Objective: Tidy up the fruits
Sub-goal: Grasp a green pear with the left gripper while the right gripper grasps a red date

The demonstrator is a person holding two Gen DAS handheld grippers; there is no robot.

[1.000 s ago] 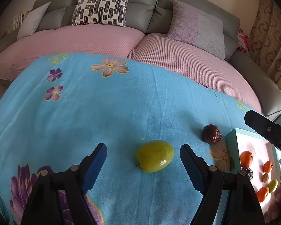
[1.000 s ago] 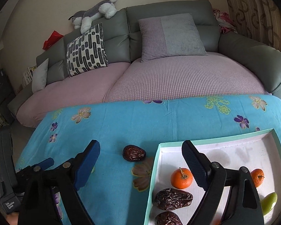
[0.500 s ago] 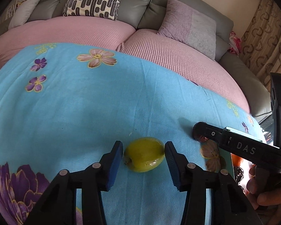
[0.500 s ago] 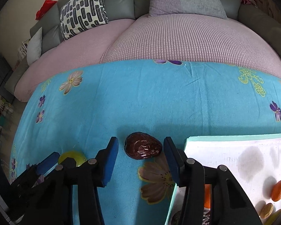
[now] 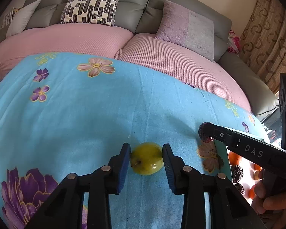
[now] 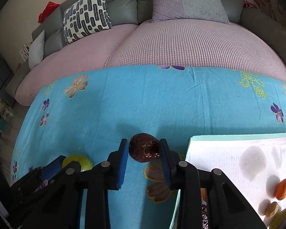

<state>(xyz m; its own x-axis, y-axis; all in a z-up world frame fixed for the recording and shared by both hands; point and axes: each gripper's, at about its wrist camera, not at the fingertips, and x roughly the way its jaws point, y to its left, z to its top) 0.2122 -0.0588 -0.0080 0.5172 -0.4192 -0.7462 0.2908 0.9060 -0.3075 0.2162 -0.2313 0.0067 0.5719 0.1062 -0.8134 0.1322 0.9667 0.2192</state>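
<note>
My left gripper (image 5: 146, 158) is shut on a yellow-green apple (image 5: 146, 159) that rests on the blue flowered cloth (image 5: 85, 114); both blue pads touch its sides. My right gripper (image 6: 143, 151) is shut on a dark red date (image 6: 143, 150), also on the cloth, just left of the white tray (image 6: 238, 152). The tray holds small oranges (image 6: 283, 189), dates and a green fruit. In the left wrist view the right gripper (image 5: 206, 133) covers most of the date. In the right wrist view the apple (image 6: 78, 162) shows at lower left, between the left gripper's pads.
A pink-covered sofa seat (image 5: 85, 38) with grey backrest and cushions (image 5: 93, 2) runs behind the cloth. A curtain (image 5: 267, 38) hangs at the right. The tray's teal rim (image 6: 188, 143) stands close to my right gripper's right finger.
Both grippers have closed: the left one onto the apple, the right one onto the date. Both have also moved lower and closer to the cloth.
</note>
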